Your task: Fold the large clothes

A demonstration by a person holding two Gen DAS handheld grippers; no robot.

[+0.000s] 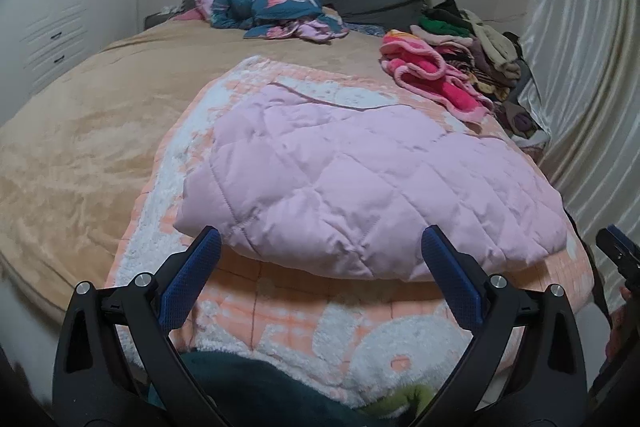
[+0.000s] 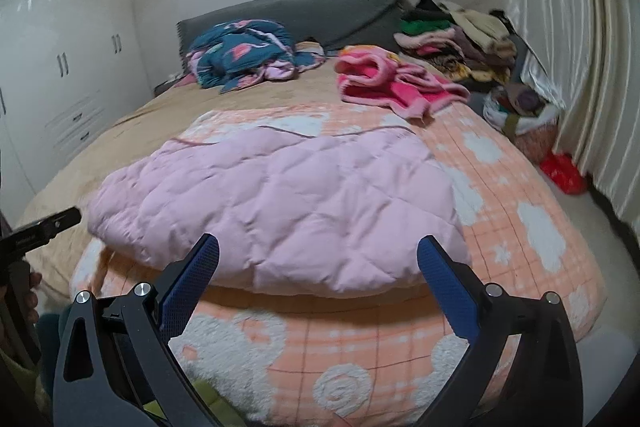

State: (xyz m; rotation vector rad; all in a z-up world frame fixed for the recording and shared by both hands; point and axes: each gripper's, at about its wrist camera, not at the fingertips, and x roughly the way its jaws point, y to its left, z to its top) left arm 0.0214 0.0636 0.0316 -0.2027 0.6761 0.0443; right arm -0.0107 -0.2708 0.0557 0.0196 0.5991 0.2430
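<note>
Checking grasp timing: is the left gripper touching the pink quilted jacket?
Apart: the left wrist view shows the left gripper open, its fingertips short of the pink quilted jacket.

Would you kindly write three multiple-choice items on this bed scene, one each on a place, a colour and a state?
1. What does the quilted garment lie on?
A. the peach-and-white blanket
B. the grey headboard cushion
C. the floor

2. What colour is that garment?
A. dark green
B. pale pink
C. red

3. How do the left gripper and right gripper stand?
A. both shut on cloth
B. one shut, one open
C. both open, holding nothing

Answers: 1 A, the blanket shows all round it. 2 B, its quilting is pale pink in both views. 3 C, each pair of blue fingers is spread wide, with nothing between.
</note>
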